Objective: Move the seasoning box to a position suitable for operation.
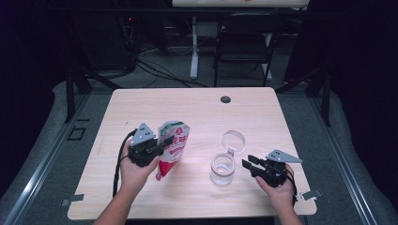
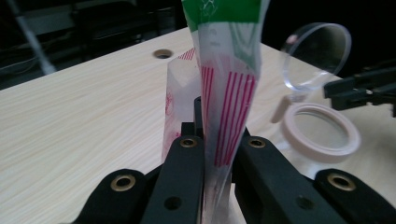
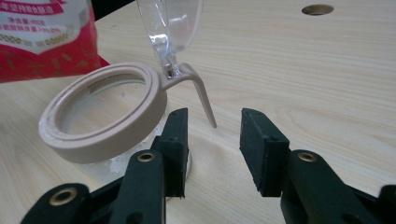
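Left gripper (image 1: 159,146) clamped on pouch (image 1: 172,143); right gripper (image 1: 248,165), jaws apart, beside open jar (image 1: 222,168); bare table (image 1: 187,108) beyond.

Red-and-white printed pouch (image 1: 172,146) with a green top edge: lifted off the desk, tilted, pinched flat at one edge. Clear glass jar (image 1: 222,168) with a beige collar: upright on the desk, just right of the pouch, its round transparent lid (image 1: 233,140) hinged open and standing up behind the mouth.

The pouch (image 3: 44,39) bears small white print, unreadable.
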### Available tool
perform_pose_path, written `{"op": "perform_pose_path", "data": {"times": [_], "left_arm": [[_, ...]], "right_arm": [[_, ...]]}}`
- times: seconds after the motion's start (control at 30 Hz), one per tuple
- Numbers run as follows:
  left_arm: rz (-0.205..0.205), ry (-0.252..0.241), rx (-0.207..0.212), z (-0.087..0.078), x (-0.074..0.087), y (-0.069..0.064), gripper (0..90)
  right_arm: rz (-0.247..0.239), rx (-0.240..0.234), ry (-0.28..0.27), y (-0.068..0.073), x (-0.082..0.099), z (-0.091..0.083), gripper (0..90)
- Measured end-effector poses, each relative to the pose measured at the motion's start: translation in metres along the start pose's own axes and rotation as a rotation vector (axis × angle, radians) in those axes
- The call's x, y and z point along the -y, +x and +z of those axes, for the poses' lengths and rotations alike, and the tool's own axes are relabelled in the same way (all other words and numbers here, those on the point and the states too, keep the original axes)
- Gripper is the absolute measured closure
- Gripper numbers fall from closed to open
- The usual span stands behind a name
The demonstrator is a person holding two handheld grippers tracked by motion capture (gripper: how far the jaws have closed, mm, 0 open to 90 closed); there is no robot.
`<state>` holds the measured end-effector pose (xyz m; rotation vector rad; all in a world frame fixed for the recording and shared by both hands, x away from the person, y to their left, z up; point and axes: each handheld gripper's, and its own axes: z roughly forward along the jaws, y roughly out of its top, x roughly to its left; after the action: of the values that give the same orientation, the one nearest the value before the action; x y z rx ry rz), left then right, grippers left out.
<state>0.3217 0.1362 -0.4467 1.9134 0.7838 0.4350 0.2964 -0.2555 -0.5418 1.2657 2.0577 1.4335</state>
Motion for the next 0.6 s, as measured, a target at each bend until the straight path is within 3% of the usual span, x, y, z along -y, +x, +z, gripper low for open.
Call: {"op": "perform_pose_path", "data": {"times": [0.17, 0.23, 0.4, 0.6], "left_arm": [[0.006, 0.053, 0.057, 0.016, 0.006, -0.008, 90.0], [-0.005, 0.051, 0.102, 0.019, 0.012, -0.010, 90.0], [0.015, 0.067, 0.121, 0.017, 0.020, -0.019, 90.0], [-0.042, 0.094, 0.160, 0.018, 0.039, -0.020, 90.0]], "right_arm": [[-0.019, -0.004, -0.020, 0.002, -0.004, -0.008, 61.2], [-0.025, -0.006, -0.049, 0.006, -0.007, -0.012, 60.9], [-0.071, -0.024, -0.110, 0.020, -0.020, -0.029, 60.8], [-0.132, -0.095, -0.142, 0.045, -0.033, -0.038, 60.8]]}}
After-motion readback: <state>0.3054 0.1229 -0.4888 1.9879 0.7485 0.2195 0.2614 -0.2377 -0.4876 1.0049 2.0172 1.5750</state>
